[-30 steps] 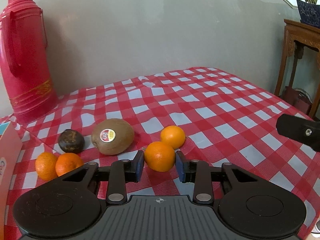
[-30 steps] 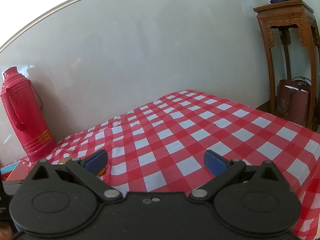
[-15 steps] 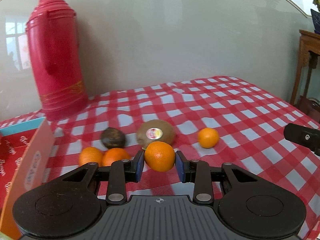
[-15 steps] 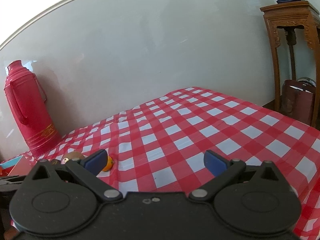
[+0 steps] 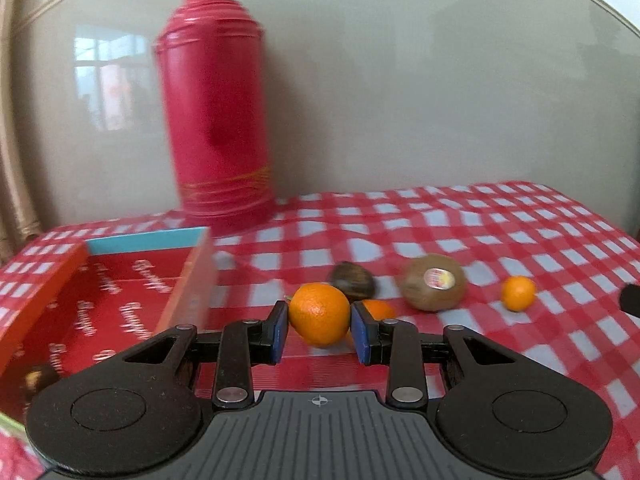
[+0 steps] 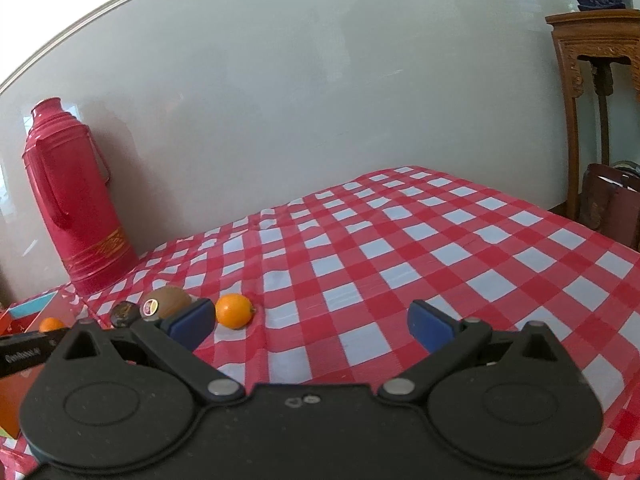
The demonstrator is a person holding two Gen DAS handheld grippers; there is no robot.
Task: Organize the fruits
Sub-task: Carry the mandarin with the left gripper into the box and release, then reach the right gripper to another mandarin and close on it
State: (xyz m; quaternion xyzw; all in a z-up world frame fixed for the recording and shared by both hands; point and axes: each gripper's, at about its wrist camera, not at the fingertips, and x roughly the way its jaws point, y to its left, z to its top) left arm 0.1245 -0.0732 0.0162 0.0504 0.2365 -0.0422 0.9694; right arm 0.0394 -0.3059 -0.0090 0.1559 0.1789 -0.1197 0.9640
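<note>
My left gripper (image 5: 319, 330) is shut on an orange (image 5: 319, 314) and holds it above the checked cloth, just right of an open red box (image 5: 100, 300). Behind it lie a dark brown fruit (image 5: 352, 278), another orange (image 5: 378, 309), a kiwi with a sticker (image 5: 434, 288) and a small orange (image 5: 518, 293). A dark fruit (image 5: 38, 376) lies in the box. My right gripper (image 6: 310, 326) is open and empty over the cloth; the small orange (image 6: 234, 311), the kiwi (image 6: 166, 303) and the dark fruit (image 6: 124, 313) lie to its left.
A tall red thermos (image 5: 216, 104) stands at the back against the wall, behind the box; it also shows in the right wrist view (image 6: 76, 200). A wooden side table (image 6: 592, 92) and a dark bag (image 6: 612, 204) stand beyond the table's right edge.
My left gripper has swung left with the orange, so the red box has come into view. My right gripper has turned left; the fruits now show beside it.
</note>
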